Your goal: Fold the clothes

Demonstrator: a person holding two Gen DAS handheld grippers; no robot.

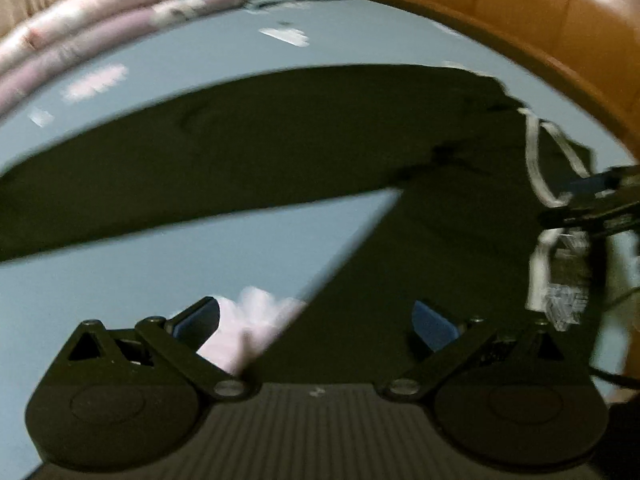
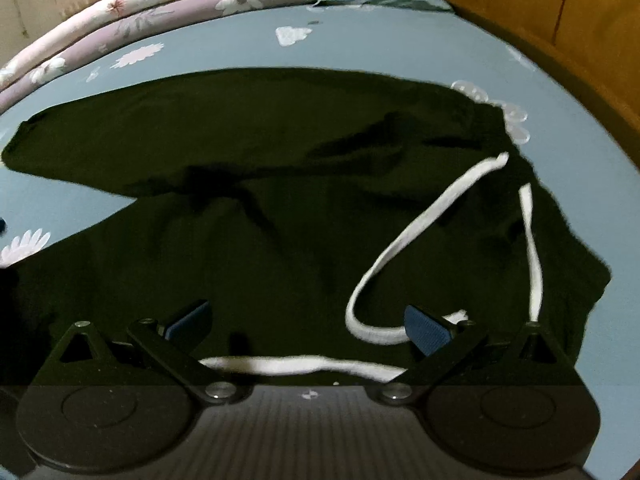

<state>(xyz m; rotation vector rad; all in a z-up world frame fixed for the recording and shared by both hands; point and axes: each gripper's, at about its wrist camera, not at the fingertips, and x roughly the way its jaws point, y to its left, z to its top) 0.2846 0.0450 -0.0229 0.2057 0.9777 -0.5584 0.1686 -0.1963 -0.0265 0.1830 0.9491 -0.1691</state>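
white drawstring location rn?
Right wrist view, right half: the white drawstring lies looped on the dark trousers, at their waistband end, just ahead of the right gripper.

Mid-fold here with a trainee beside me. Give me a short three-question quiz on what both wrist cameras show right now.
1. True or false: the dark trousers lie spread on the blue floral bedsheet with their two legs apart.
2. Multiple choice: the white drawstring is A) tied in a bow, B) lying loose across the waist end, C) hanging off the bed.
3. Fill in: the jaws of both the left gripper and the right gripper stand ____, holding nothing.

Key: 1 true; 2 B; 3 open.
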